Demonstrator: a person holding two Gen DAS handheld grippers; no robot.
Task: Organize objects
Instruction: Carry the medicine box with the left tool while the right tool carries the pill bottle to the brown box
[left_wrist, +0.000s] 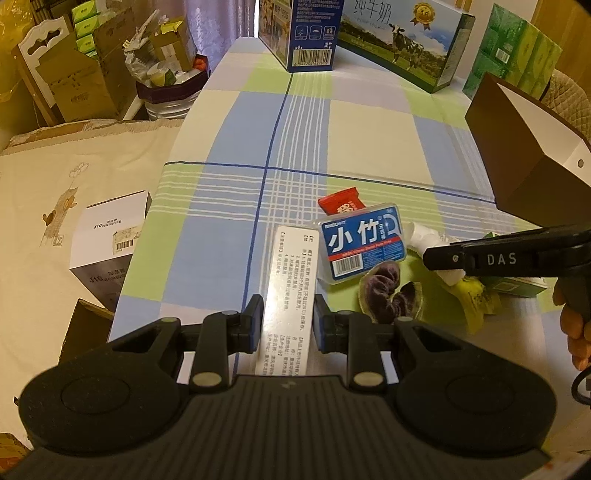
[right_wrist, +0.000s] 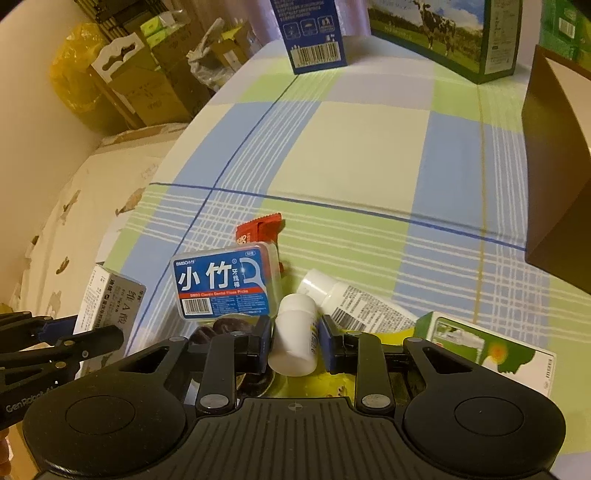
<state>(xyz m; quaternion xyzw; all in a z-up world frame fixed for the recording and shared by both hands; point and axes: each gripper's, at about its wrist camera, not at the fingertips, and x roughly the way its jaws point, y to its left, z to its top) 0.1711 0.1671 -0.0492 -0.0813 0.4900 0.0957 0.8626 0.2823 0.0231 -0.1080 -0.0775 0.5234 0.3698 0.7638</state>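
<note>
On a table covered with a blue, green and cream checked cloth (left_wrist: 362, 122), two hand-held grippers work over a small heap of household items.

Nearest in the left wrist view, the left gripper (left_wrist: 286, 319) pinches a long white carton (left_wrist: 290, 280) printed with small text, one finger on each side; the carton points toward 12 o'clock. At its 2 o'clock lies a clear floss pick box (left_wrist: 364, 243) with a blue label, touching a red snack packet (left_wrist: 341, 203) just behind it. A dark purple scrunchie (left_wrist: 386, 291) lies at the box's 6 o'clock.

In the right wrist view, the right gripper (right_wrist: 295, 341) closes on a small white bottle (right_wrist: 295, 339), both pads against its sides. A white tube (right_wrist: 354, 302) lies at its 1 o'clock, a green and white carton (right_wrist: 487, 345) at 3 o'clock.

Farther off, a brown box (left_wrist: 532, 158) stands at 2 o'clock. At the far edge stand a blue box (left_wrist: 308, 33) and a milk carton case (left_wrist: 402, 44) showing a cow.
</note>
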